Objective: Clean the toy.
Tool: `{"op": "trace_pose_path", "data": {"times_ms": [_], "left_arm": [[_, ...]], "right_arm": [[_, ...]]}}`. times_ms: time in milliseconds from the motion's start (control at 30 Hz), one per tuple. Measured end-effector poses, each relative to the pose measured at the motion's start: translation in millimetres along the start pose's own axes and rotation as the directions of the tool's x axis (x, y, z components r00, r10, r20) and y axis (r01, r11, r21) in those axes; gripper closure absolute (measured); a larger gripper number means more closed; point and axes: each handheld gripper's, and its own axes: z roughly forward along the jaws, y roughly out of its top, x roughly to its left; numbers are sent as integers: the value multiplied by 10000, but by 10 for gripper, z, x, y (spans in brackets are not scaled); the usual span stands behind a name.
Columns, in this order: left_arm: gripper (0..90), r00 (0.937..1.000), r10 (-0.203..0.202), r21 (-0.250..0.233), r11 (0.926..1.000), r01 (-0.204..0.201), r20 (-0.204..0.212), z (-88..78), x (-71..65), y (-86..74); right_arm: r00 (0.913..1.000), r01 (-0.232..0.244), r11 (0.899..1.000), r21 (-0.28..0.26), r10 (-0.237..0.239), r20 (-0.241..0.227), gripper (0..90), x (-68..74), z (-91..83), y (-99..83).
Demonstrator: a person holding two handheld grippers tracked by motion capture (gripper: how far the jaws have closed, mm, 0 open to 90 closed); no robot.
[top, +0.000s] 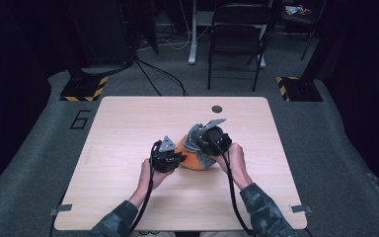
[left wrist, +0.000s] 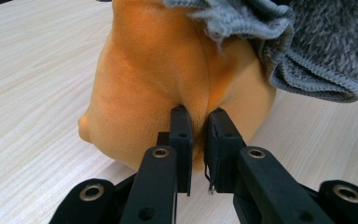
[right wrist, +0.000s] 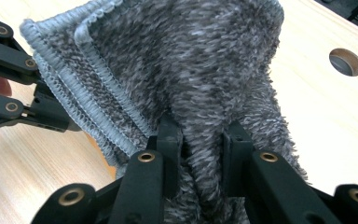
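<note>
An orange soft rounded object [top: 191, 157] lies mid-table, with a grey fuzzy cloth [top: 203, 159] draped against its right side. My left gripper [left wrist: 198, 122] is shut on a pinched fold of the orange object [left wrist: 158, 79]; the grey cloth [left wrist: 317, 46] hangs over its upper right. My right gripper [right wrist: 199, 137] is shut on a bunched fold of the grey cloth [right wrist: 186, 60], whose ribbed light hem runs up the left. From above, the left gripper [top: 177, 159] sits at the orange object's left and the right gripper [top: 200, 148] over the cloth. The left gripper's arms [right wrist: 9, 70] appear behind the cloth.
The light wooden table [top: 128, 128] has a round cable hole [top: 217, 109] near its far edge. Beyond it stand a black folding chair [top: 237, 34] and stands with yellow-black striped bases [top: 84, 89] on grey carpet. Cables trail from both grippers toward the near edge.
</note>
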Motion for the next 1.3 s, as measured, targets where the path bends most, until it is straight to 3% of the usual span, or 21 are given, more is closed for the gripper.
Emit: {"op": "trace_pose_path", "data": {"times_ms": [33,67,667,800,967,1100,1300], "left_arm": [[818,10000,3,8,10000,-3,-20,1,8,-3],[817,10000,-2,8,10000,2,-48,1,13,-6],[810,9995,-325,-50,9995,325,-63,-2,132,-51],[809,9993,-362,-35,9993,362,-35,1,140,-56],[809,9992,-390,-56,9992,390,2,7,133,-57],[810,9990,-439,-55,9990,439,-4,7,137,-60],[809,9994,-332,-90,9994,332,26,8,136,-63]], "right_arm": [[9999,-117,9999,64,117,-6,736,-2,-1,-4],[10000,59,9999,-94,-59,47,736,-25,15,-10],[9993,-357,9931,1114,350,88,736,-208,101,-145],[9973,-736,9845,1593,729,104,736,-252,160,-197],[9963,-857,9772,1941,833,207,737,-336,247,-269],[9942,-1068,9637,2446,1010,364,737,-386,361,-355],[9917,-1282,9542,2702,1213,419,736,-427,510,-457]]}}
